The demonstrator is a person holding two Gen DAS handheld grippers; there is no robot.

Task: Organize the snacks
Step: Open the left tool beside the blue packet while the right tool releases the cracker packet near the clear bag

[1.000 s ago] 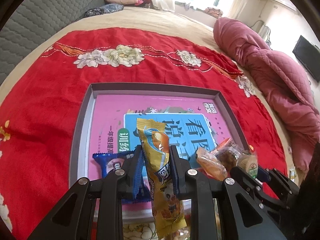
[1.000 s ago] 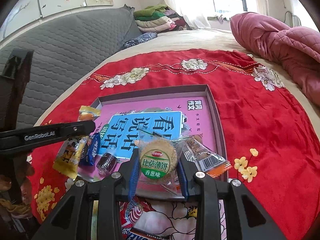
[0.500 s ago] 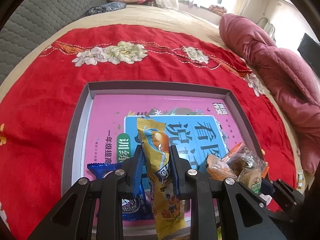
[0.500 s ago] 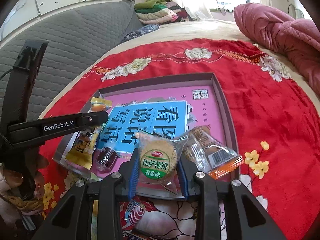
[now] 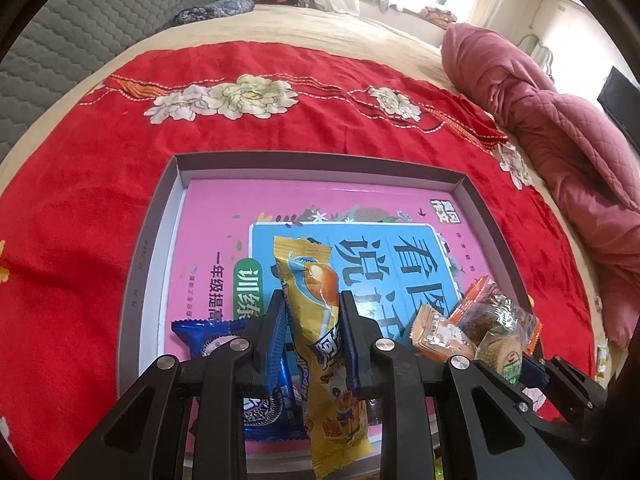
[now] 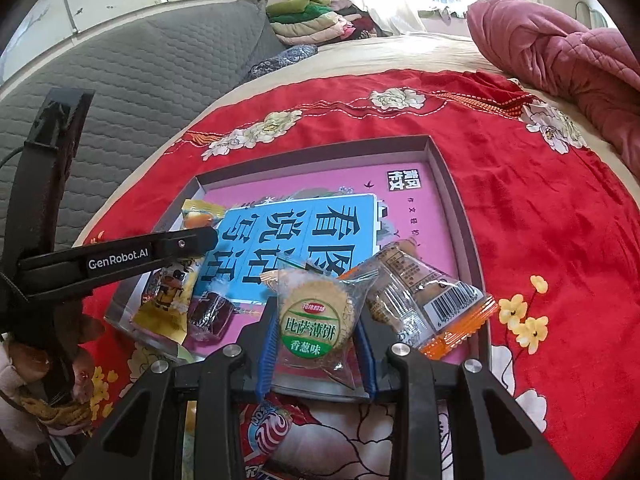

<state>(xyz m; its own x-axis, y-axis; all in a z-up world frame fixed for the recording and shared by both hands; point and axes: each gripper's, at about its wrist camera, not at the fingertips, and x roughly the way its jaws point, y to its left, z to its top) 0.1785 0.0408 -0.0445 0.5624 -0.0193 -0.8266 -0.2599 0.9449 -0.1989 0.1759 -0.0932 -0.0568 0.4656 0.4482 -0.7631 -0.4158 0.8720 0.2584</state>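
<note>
My left claw [image 5: 312,324] is clamped tight on a long yellow packet [image 5: 320,344], which stands nearly upright between the pads over the near edge of the tray [image 5: 136,288]. Just left of it, under the claw, a blue cookie pack [image 5: 208,340] lies flat at the tray's near left corner. My right claw [image 6: 316,340] grips a clear biscuit pack [image 6: 316,320] with a green label, jaws narrowed onto its sides, held above the tray's near edge. Beside it on the right, an orange-edged snack [image 6: 424,304] with a barcode rests in the tray's near right corner. To the left, a small dark sweet [image 6: 210,314] sits on the tray floor; whether it touches the yellow packet I can't quite tell. Below my right claw, outside the tray, another wrapper [image 6: 268,432] lies on the bed's near edge. A pink and blue book [image 5: 360,216] covers the tray floor. The tray sits on a red floral cloth [image 5: 80,184] spread over the bed. At the bed's far right a pink quilt [image 5: 560,128] is bunched, with folded clothes [image 6: 316,16] at the far edge.
</note>
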